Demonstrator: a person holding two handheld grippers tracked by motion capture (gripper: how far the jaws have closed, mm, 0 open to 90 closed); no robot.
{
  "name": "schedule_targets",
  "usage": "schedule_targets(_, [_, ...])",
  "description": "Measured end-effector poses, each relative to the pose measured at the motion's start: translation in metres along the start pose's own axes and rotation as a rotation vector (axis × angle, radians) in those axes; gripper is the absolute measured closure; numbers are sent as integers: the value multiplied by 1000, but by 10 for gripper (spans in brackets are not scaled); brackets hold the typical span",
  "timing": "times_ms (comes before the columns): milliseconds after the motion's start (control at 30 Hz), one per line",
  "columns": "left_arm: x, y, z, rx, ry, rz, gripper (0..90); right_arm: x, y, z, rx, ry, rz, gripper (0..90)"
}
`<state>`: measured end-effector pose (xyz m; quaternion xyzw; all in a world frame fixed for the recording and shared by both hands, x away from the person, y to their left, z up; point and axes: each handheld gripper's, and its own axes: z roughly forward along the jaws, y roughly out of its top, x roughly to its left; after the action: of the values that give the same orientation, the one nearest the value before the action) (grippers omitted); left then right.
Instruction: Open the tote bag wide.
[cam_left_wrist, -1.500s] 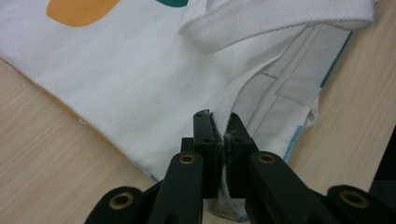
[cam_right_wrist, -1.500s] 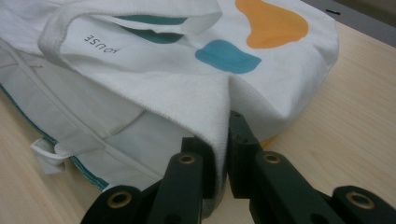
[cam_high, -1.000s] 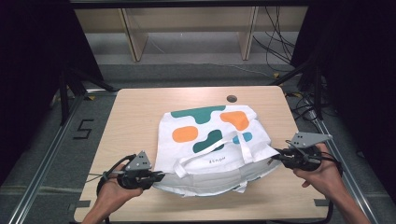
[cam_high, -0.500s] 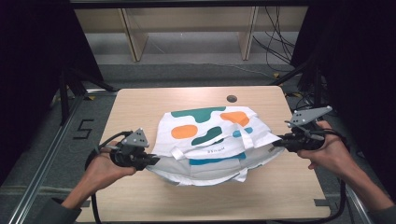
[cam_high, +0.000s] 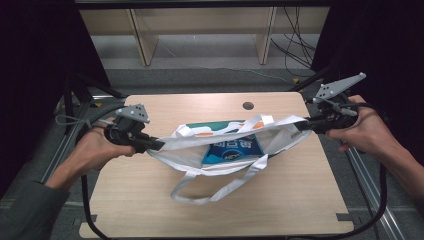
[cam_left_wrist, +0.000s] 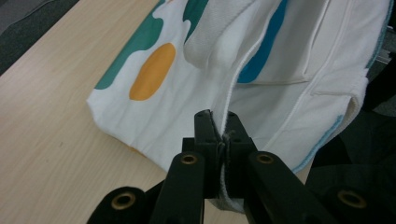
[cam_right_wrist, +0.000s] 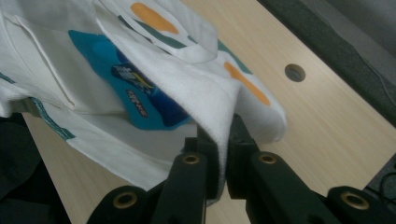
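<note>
The left hand-held gripper (cam_high: 154, 145) is closed tight on the rim of a white tote bag (cam_high: 200, 160); in the left gripper view its two black jaws (cam_left_wrist: 220, 140) pinch the fabric edge between them, with the seam running up out of the grip. The right hand-held gripper (cam_high: 302, 126) is likewise clamped on the opposite side of the rim, and in the right gripper view a fold of white cloth (cam_right_wrist: 205, 100) drapes over and down between its closed jaws (cam_right_wrist: 223, 154). Its jaws have just been closing the last bit onto that cloth.

The tote bag hangs stretched between the two grippers above the middle of the wooden counter (cam_high: 300, 200), its mouth pulled wide. A blue packet (cam_high: 231, 149) lies inside it. One long handle (cam_high: 210, 192) droops in a loop onto the counter on the near side; the other (cam_high: 230, 127) lies across the far rim. Green and orange blotches (cam_left_wrist: 152, 70) mark the bag's outer face.
</note>
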<state>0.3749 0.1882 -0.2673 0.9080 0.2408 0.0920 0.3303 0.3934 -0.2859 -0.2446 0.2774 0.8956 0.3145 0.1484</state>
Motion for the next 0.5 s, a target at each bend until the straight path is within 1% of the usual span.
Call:
schedule_targets(33, [0, 0, 0, 0, 0, 0, 869, 0, 4, -3, 3, -11, -2, 878])
schedule_targets(67, [2, 3, -3, -11, 10, 0, 869, 0, 4, -3, 3, -11, -2, 878])
schedule_targets(100, [5, 10, -10, -18, 12, -11, 869, -2, 10, -9, -1, -23, -28, 880])
schedule_targets(133, [5, 12, -13, -20, 19, -5, 870, -2, 13, -11, -10, -29, -26, 881])
schedule_targets(167, [5, 12, -13, -20, 19, -5, 870, -3, 14, -14, -16, -33, -35, 882])
schedule_targets(200, [5, 16, -18, -23, 20, 4, 871, -3, 17, -18, -16, -33, -41, 883])
schedule_targets(233, [5, 20, -23, -32, 27, 8, 871, -3, 17, -18, -16, -33, -41, 883])
schedule_targets(267, [6, 25, -30, -46, 27, 3, 871, -6, 21, -25, -34, -48, -45, 883])
schedule_targets(333, [5, 31, -35, -39, 21, -4, 872, -7, 24, -30, -38, -51, -46, 884])
schedule_targets(367, [5, 31, -35, -39, 21, -4, 872, -7, 24, -30, -38, -51, -46, 884])
schedule_targets(400, [4, 37, -40, -36, 40, 4, 872, -8, 27, -35, -46, -60, -44, 884])
schedule_targets(433, [4, 37, -40, -36, 40, 4, 872, -8, 27, -35, -46, -60, -44, 884])
schedule_targets(467, [5, 39, -42, -31, 33, 11, 872, -10, 29, -38, -51, -68, -52, 885])
schedule_targets(500, [5, 42, -44, -27, 41, 7, 872, -10, 29, -38, -51, -68, -52, 885])
